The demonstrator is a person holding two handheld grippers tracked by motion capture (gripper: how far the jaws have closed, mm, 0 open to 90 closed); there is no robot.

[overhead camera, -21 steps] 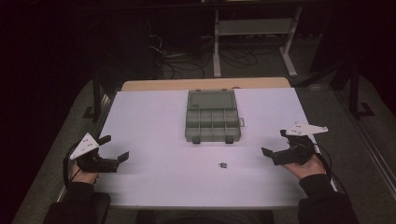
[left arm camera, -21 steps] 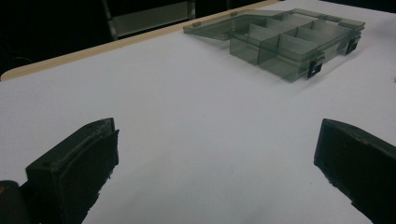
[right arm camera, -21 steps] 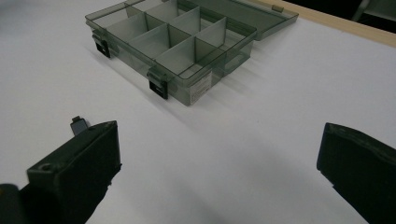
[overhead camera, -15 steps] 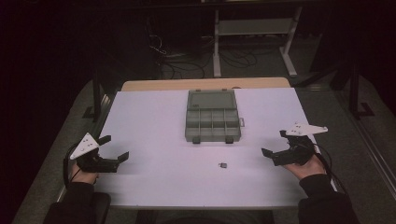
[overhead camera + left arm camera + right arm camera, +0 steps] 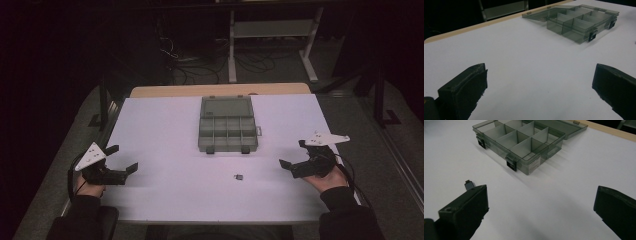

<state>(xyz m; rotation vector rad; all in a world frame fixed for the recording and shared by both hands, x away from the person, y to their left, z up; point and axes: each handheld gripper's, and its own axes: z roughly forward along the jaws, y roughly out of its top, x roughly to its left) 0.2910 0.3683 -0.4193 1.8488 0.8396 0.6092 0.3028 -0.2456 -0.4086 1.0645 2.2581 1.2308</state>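
Smoke-grey translucent plastic makes up the compartment box (image 5: 226,125), which sits at the far middle of the white table top (image 5: 165,125), its flat lid (image 5: 226,106) swung fully open and lying back toward the pale wooden edge strip (image 5: 220,90). Thin upright dividers (image 5: 517,139) split the tray into rectangular cells, and two dark latch tabs (image 5: 511,164) hang off its near wall, beside a small paper label. The matte table surface looks smooth and even. At the near left corner the left gripper (image 5: 123,160), black and blocky with a grey three-cornered plate on top, is held with its jaws spread wide and nothing between them; the right gripper (image 5: 293,153), at the near right, is likewise gaping and empty. Between the two, just in front of the box, lies a tiny dark part (image 5: 239,176), squarish, possibly a small clip or connector; it is too small to tell.
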